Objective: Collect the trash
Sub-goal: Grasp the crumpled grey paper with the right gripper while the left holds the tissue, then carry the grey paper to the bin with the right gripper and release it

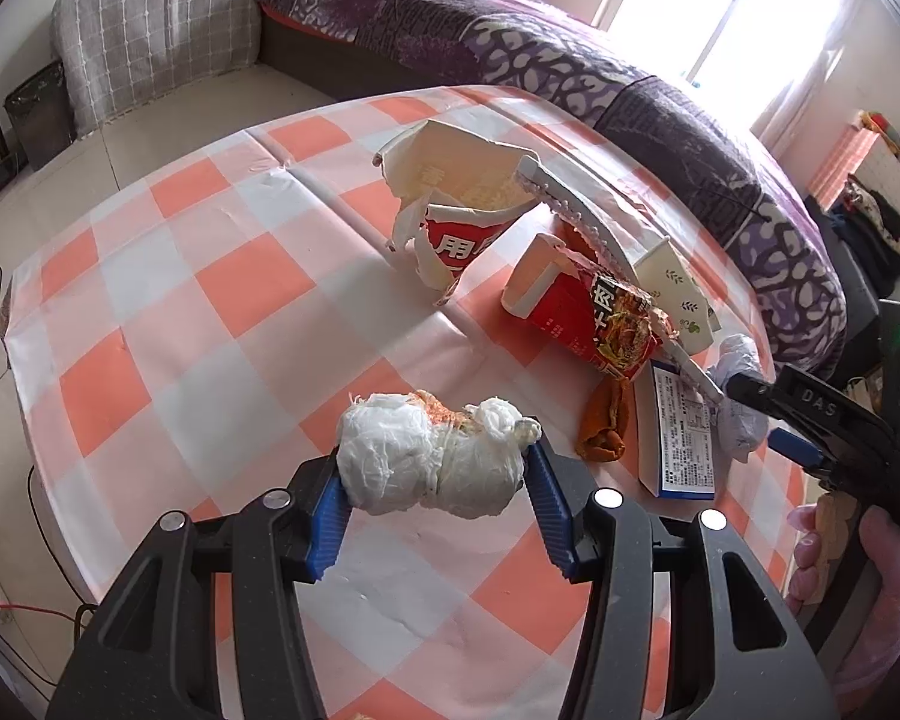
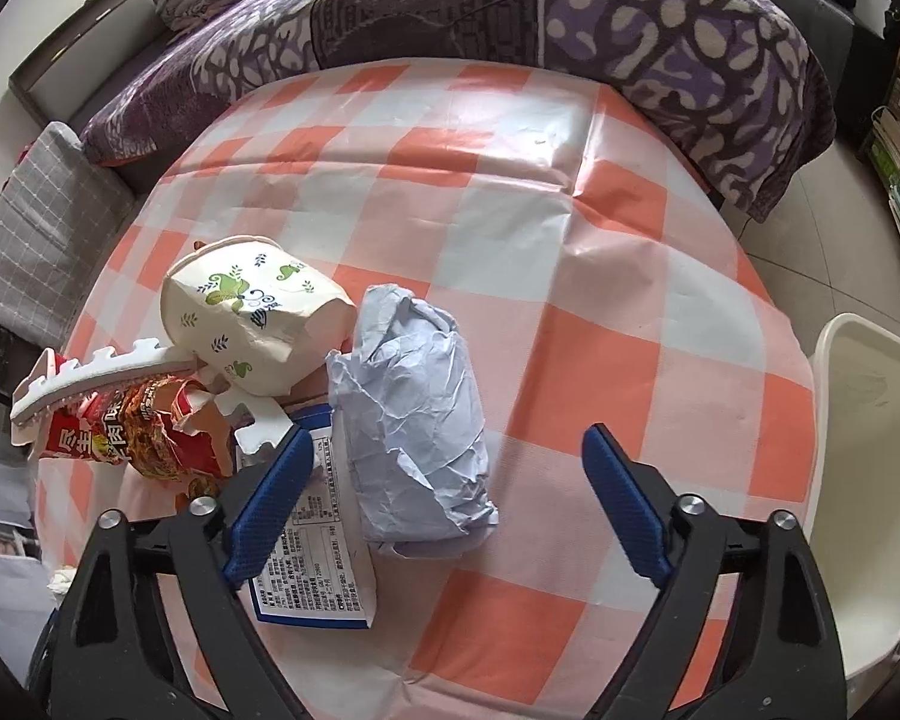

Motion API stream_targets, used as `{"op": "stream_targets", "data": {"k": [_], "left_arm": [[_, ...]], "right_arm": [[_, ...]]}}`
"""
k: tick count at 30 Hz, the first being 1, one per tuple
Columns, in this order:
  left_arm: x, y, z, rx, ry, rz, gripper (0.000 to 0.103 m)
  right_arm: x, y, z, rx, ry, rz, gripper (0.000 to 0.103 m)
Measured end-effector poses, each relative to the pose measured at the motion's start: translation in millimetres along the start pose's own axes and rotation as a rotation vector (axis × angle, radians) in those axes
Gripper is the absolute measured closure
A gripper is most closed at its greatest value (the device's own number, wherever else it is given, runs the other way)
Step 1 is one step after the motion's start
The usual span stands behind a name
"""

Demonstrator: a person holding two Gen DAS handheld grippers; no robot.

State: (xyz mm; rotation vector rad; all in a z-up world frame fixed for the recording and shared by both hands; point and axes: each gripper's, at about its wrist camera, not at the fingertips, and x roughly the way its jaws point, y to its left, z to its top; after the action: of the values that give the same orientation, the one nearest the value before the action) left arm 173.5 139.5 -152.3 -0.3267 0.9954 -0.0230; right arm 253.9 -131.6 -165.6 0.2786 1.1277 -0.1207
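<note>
From the left wrist, the left gripper (image 1: pixel 435 483) is clamped on a wad of white tissue (image 1: pixel 429 459) stained orange, held up off the checked tablecloth (image 1: pixel 168 312). Beyond it lie a torn noodle cup (image 1: pixel 456 204), a crushed red noodle packet (image 1: pixel 594 318) and a blue-edged carton (image 1: pixel 681 438). At the right edge the right gripper (image 1: pixel 768 414) reaches toward a crumpled paper (image 1: pixel 738 396).

From the right wrist, the right gripper (image 2: pixel 447 480) has its jaws apart, straddling that crumpled pale-blue paper ball (image 2: pixel 417 420), pads not touching it. Beside the ball lie the carton (image 2: pixel 318 552) and a leaf-printed paper cup (image 2: pixel 252 312). A white bin (image 2: pixel 858 420) stands just off the table's right edge.

The step in hand looks like picking up the paper ball; next, the jaws need lowering and closing on it, then both loads go to the bin.
</note>
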Motion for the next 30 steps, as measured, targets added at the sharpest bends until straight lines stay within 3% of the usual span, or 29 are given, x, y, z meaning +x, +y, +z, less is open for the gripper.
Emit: {"op": "stream_targets", "data": {"k": [3, 25, 30], "left_arm": [[0, 2, 1, -0.001, -0.003, 0.001, 0.051], [-39, -21, 4, 0.008, -0.070, -0.010, 0.051], [-48, -33, 1, 0.027, -0.086, -0.004, 0.051]], "right_arm": [[8, 0, -1, 0.001, 0.041, 0.026, 0.061], [-101, -19, -19, 0.019, -0.188, 0.092, 0.062], [-117, -27, -27, 0.005, -0.228, 0.066, 0.062]]}}
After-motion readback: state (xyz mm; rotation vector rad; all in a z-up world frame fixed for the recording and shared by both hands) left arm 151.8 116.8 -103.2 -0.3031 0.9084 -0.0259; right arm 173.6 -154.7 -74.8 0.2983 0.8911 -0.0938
